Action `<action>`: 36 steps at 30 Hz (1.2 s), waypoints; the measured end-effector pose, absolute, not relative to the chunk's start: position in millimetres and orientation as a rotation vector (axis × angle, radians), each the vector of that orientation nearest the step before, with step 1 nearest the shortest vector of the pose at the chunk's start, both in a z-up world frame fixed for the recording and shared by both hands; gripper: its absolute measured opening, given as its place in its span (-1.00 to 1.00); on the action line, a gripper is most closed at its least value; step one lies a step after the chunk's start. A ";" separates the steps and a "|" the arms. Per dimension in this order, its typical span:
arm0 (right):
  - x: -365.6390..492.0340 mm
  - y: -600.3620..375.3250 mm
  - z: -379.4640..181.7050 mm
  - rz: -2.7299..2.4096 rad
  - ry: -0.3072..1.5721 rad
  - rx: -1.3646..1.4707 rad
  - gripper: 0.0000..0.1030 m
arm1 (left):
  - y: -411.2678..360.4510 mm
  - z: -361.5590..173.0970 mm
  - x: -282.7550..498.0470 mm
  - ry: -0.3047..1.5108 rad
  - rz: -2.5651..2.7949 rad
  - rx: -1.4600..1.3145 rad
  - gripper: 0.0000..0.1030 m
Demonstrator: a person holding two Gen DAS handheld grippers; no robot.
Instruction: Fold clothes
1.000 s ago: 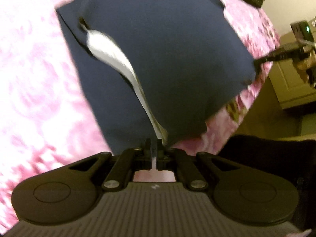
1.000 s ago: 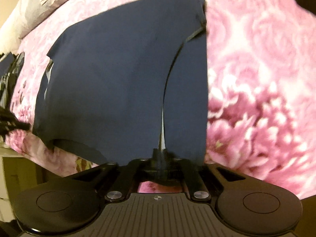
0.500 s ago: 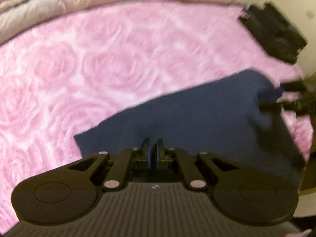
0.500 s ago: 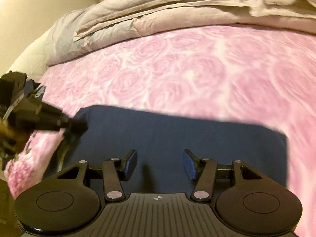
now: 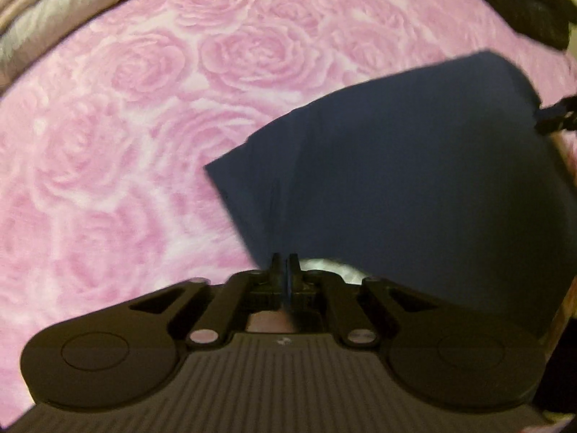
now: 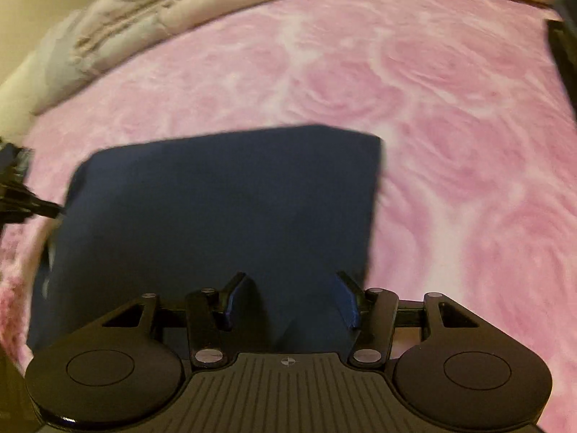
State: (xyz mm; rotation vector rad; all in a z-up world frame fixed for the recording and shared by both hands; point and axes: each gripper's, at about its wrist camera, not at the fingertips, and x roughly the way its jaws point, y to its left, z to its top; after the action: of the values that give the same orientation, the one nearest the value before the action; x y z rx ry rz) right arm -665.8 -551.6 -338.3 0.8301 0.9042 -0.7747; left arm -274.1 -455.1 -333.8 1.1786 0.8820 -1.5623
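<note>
A navy garment [image 5: 414, 180] lies folded in a rough rectangle on the pink rose bedspread [image 5: 126, 144]. My left gripper [image 5: 285, 263] is shut on the garment's near corner, with a sliver of blue cloth between its fingers. In the right wrist view the same garment [image 6: 223, 209] spreads out below my right gripper [image 6: 290, 288], which is open just above the cloth's near edge and holds nothing. The left gripper [image 6: 21, 202] shows at the cloth's left corner. The right gripper [image 5: 555, 119] pokes in at the far right of the left wrist view.
A crumpled grey-beige duvet [image 6: 144, 18] lies along the far side of the bed, also as duvet [image 5: 54, 11]. A dark pile of clothing [image 5: 523, 0] sits at the bed's far right. Pink bedspread [image 6: 450, 144] stretches beyond and right of the garment.
A second ago both grippers held the garment up, hanging. It now lies folded over on the bed. My right gripper has let go and opened wide; the left stays shut.
</note>
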 end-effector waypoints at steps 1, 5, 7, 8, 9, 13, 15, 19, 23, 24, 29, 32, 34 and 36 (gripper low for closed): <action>-661.4 -544.7 -331.6 -0.764 0.903 0.811 0.08 | -453.6 -327.8 -272.3 0.858 -1.571 1.196 -0.87; -629.2 -509.1 -307.8 -0.704 0.854 0.746 0.48 | -446.3 -310.0 -268.8 0.705 -1.647 1.315 -0.75; -603.7 -486.3 -303.8 -0.671 0.830 0.729 0.50 | -439.9 -307.3 -271.2 0.565 -1.715 1.409 -0.58; -590.0 -473.8 -303.5 -0.659 0.828 0.725 0.50 | -436.1 -306.3 -272.5 0.491 -1.749 1.455 -0.56; -575.4 -459.9 -302.8 -0.656 0.826 0.719 0.50 | -430.8 -307.3 -273.3 0.408 -1.792 1.500 -0.55; -516.0 -397.8 -305.1 -0.681 0.834 0.686 0.50 | -396.4 -324.5 -268.8 -0.010 -2.000 1.629 -0.30; -486.9 -363.2 -309.2 -0.726 0.853 0.688 0.50 | -377.3 -337.2 -261.5 -0.237 -2.087 1.654 0.04; -457.7 -328.9 -317.3 -0.802 0.867 0.730 0.51 | -351.7 -365.9 -238.8 -0.672 -2.155 1.678 0.07; -428.4 -294.6 -325.5 -0.878 0.881 0.772 0.60 | -357.3 -383.1 -230.2 -0.907 -2.176 1.619 0.06; -421.1 -286.0 -327.5 -0.897 0.884 0.783 0.78 | -360.8 -386.6 -229.7 -0.952 -2.181 1.603 0.07; -385.6 -244.0 -337.3 -0.992 0.898 0.833 0.81 | -375.7 -401.7 -231.7 -1.192 -2.196 1.535 0.07; -380.8 -234.8 -337.9 -1.042 0.886 0.818 0.81 | -381.2 -409.8 -233.8 -1.330 -2.192 1.523 -0.20; -373.4 -229.3 -339.9 -1.053 0.899 0.775 0.81 | -386.4 -414.4 -235.1 -1.376 -2.196 1.546 -0.77; -362.8 -222.7 -342.6 -1.049 0.927 0.704 0.81 | -390.0 -412.1 -236.3 -1.344 -2.222 1.563 -0.88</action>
State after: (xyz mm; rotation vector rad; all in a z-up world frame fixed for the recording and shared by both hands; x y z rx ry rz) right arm -362.8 -222.7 -342.6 0.7041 0.9272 -1.0491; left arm -236.3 -390.0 -412.1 1.5630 -1.3436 -2.2221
